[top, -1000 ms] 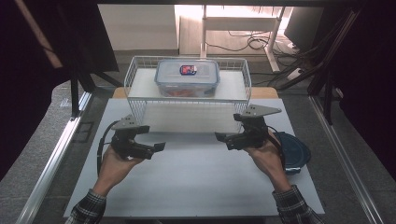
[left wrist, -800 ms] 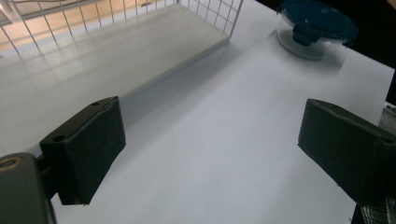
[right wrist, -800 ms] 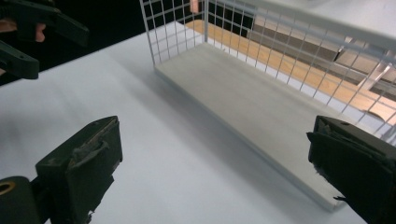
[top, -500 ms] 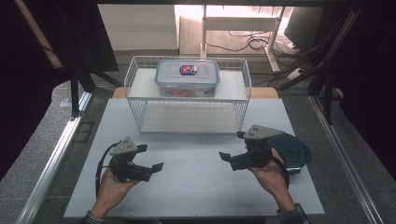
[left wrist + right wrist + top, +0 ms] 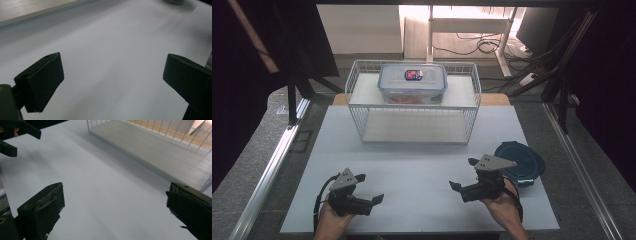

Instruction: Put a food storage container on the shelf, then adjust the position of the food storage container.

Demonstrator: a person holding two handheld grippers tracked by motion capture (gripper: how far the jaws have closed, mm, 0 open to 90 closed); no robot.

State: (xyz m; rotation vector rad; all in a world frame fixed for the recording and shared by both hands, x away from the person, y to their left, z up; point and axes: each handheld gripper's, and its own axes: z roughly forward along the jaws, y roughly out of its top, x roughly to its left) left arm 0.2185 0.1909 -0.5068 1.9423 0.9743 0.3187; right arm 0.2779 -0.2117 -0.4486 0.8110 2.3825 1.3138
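Both hands have drawn back toward the bottom of the frame. The left hand-held gripper (image 5: 371,188) has just been opening and stands wide with nothing between; the right hand-held gripper (image 5: 464,173) is wide and empty too. The lidded container (image 5: 412,83) rests on the wire rack (image 5: 414,125) at upper centre, so it seems placed.

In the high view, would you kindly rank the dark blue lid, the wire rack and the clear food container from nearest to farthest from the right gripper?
Measured from the right gripper, low on the table's right half:
1. Dark blue lid, just beyond it to the right, near the table's right edge.
2. Wire rack, farther back, at the table's far middle.
3. Clear food container, on the rack's top shelf, farthest back.
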